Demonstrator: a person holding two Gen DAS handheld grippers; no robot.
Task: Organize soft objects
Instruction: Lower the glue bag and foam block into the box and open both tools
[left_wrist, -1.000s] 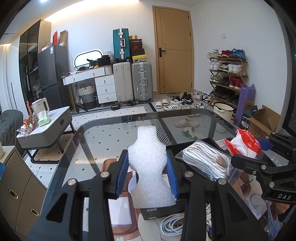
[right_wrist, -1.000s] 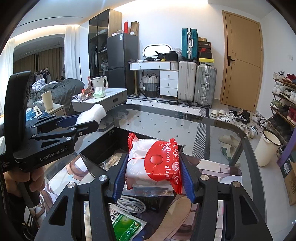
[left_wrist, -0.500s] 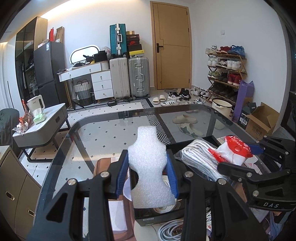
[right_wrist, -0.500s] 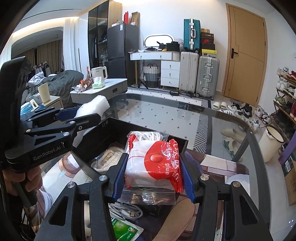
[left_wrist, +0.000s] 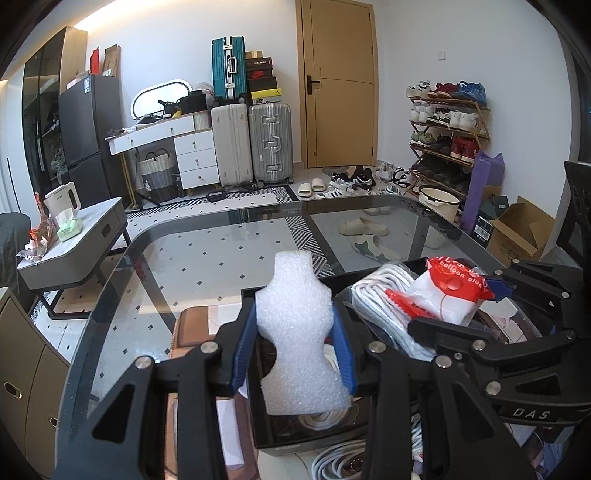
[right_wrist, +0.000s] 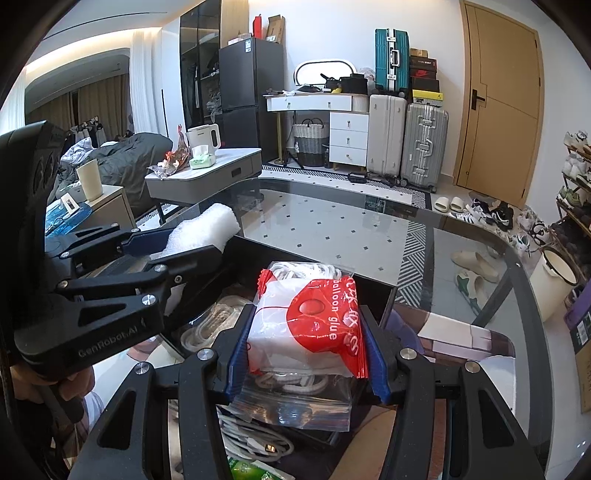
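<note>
Left wrist view shows the left tongs (left_wrist: 293, 354) clenched on a white foam piece (left_wrist: 297, 332) above the black box (left_wrist: 295, 439) on the glass table (left_wrist: 207, 273). The right tongs (right_wrist: 306, 354) grip a red-and-white packet (right_wrist: 314, 325) over the same box. With both so close, they could collide, or the springy foam may bounce out on release.

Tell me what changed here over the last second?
Both grippers moved forward over the black box. The right gripper carried its red-and-white packet from the box's near edge to above the bagged white cords inside. The left gripper brought the white foam piece over the box too. Nothing was let go: both stay clamped on their loads.
</note>
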